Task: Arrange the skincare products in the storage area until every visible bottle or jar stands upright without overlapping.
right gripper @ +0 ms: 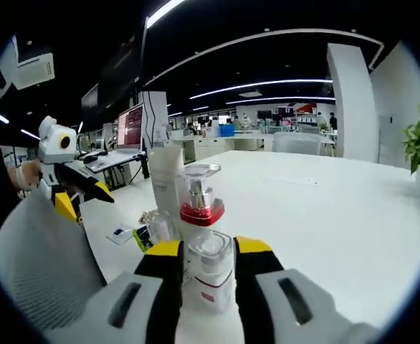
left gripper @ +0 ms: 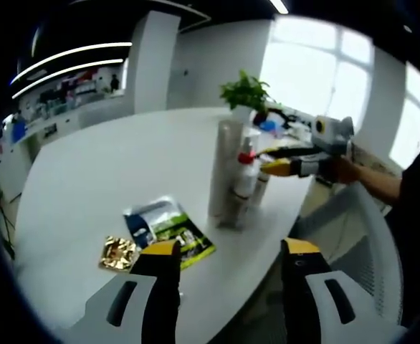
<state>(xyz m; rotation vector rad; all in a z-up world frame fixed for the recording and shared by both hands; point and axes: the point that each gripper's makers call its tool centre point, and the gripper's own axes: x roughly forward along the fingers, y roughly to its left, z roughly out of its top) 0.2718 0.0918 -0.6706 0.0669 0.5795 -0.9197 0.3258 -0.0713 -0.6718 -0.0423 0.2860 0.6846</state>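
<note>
While your right gripper [right gripper: 199,269] clamps the small clear-capped white bottle [right gripper: 208,276] at six o'clock, expect slick, light plastic; hold mid-body. Behind it stand a red-collared glass bottle [right gripper: 201,197] and a tall white tube [right gripper: 168,185]. Your left gripper [left gripper: 230,259] hangs open. Bare white table [right gripper: 325,208] lies toward two o'clock.

A potted plant [left gripper: 247,93], foil sachets [left gripper: 168,228] and a laptop [right gripper: 127,136] share the white table [left gripper: 110,172].
</note>
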